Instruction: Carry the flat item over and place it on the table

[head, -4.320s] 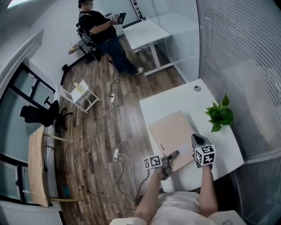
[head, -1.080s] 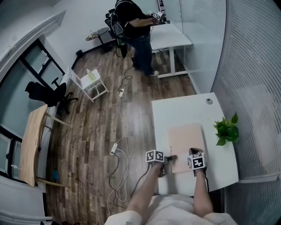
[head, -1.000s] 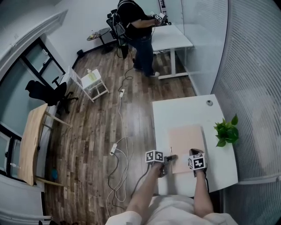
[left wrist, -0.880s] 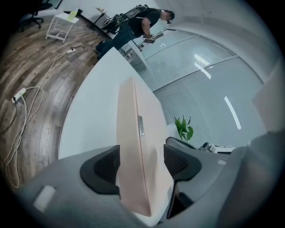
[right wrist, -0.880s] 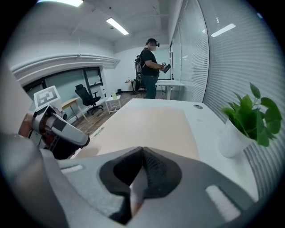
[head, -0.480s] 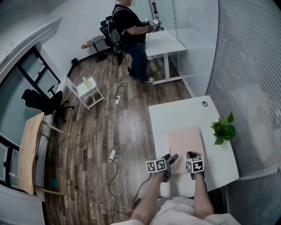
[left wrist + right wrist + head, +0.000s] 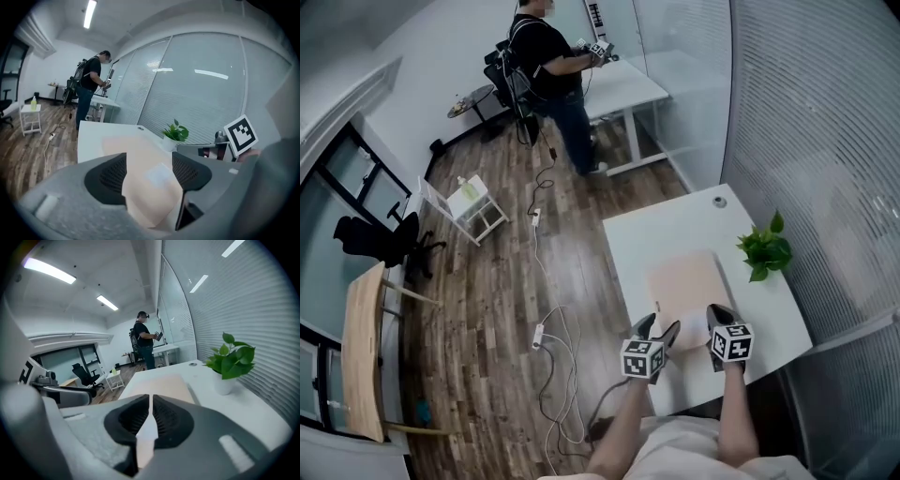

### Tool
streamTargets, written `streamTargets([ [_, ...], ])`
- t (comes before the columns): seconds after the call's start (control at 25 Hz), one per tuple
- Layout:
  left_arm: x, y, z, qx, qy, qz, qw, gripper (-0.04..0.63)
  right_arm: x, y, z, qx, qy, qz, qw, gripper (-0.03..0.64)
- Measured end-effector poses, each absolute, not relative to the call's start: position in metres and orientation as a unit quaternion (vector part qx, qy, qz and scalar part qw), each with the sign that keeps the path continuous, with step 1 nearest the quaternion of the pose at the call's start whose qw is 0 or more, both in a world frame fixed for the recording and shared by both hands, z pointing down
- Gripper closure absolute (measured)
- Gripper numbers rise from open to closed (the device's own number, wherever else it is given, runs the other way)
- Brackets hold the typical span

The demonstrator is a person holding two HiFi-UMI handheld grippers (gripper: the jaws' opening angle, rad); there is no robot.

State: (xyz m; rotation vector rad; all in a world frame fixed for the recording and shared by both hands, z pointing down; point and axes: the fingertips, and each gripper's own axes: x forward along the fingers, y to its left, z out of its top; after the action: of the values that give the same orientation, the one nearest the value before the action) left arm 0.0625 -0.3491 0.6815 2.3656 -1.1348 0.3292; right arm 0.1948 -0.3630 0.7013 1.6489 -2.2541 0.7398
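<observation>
The flat item (image 7: 686,281) is a thin tan sheet with a white label, lying on the white table (image 7: 656,230). My left gripper (image 7: 657,328) is open at the table's near edge, just short of the item. In the left gripper view the item (image 7: 136,154) shows in the wide gap of the left gripper (image 7: 149,159). My right gripper (image 7: 713,314) sits at the item's near right corner. Its jaws are closed to a thin slit in the right gripper view (image 7: 151,397), with a strip of the item in it. The rest of the item (image 7: 161,384) lies flat ahead.
A potted plant (image 7: 761,251) stands right of the item, near the glass wall. A round cap (image 7: 719,202) sits at the table's far end. Cables (image 7: 553,328) trail over the wood floor on the left. A person (image 7: 546,66) stands by another white table (image 7: 623,84) at the back.
My left gripper has opened, let go of the item's near edge and pulled back a little. The right gripper has kept its place at the corner.
</observation>
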Motion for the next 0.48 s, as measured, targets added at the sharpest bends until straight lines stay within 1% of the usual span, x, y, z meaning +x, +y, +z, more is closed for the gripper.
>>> streamTargets([
  [0.28,0.066,-0.331,0.657,0.885,-0.403,0.132,0.193,0.279,0.218,-0.332,0.676,0.607,-0.751,0.243,0.096,0.603],
  [0.48,0.059,-0.316,0.648,0.888,-0.403,0.125,0.181,0.281,0.219,-0.306,0.673,0.616,-0.743,0.245,0.093,0.603],
])
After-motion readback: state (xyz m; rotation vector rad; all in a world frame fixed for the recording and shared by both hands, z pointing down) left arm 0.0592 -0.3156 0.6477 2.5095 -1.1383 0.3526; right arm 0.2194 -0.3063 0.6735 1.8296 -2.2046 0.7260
